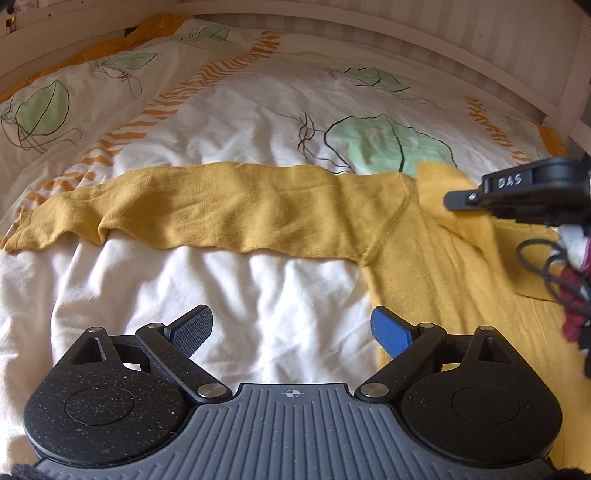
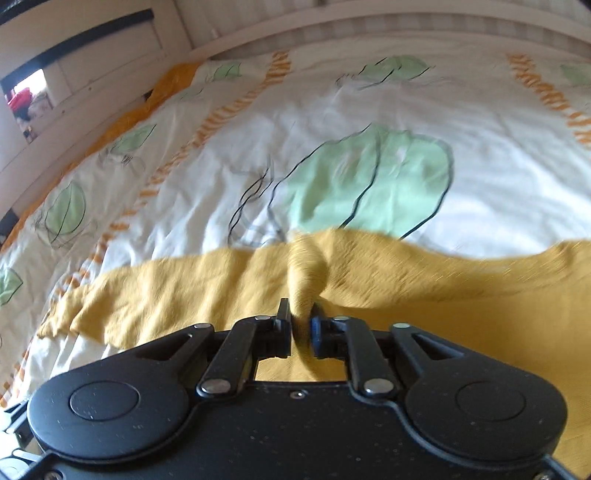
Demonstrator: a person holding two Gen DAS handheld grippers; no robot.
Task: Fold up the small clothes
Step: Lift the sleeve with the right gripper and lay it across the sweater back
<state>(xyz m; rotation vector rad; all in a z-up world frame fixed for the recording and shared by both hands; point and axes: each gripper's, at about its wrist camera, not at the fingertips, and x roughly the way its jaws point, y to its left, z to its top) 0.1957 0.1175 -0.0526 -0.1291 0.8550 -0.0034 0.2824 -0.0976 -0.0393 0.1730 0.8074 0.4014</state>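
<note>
Left wrist view looks down on a mustard-yellow knitted long-sleeved top (image 1: 424,258) lying on a bed covered by a white duvet printed with green leaves and orange stripes (image 1: 258,280). One sleeve of the top stretches flat across the duvet toward the left edge of the bed, its cuff close to an orange stripe, while the body of the garment lies toward the right side. The left gripper (image 1: 291,332) hovers over bare duvet just beside the hem of the top, its jaws spread wide with nothing between them; one finger pad is black and the other blue (image 1: 389,332). At the right edge of this view the right gripper (image 1: 448,201) shows from the side, a raised fold of yellow cloth at its tip.

Right wrist view, blurred, shows the right gripper (image 2: 300,325) with its jaws drawn close together and a bunched ridge of the yellow top standing up between them; the pads look to be pinching this fold, lifted off the garment below. The rest of the top spreads left and right beneath it. A white wooden bed frame (image 2: 332,22) runs along the far edge of the bed
</note>
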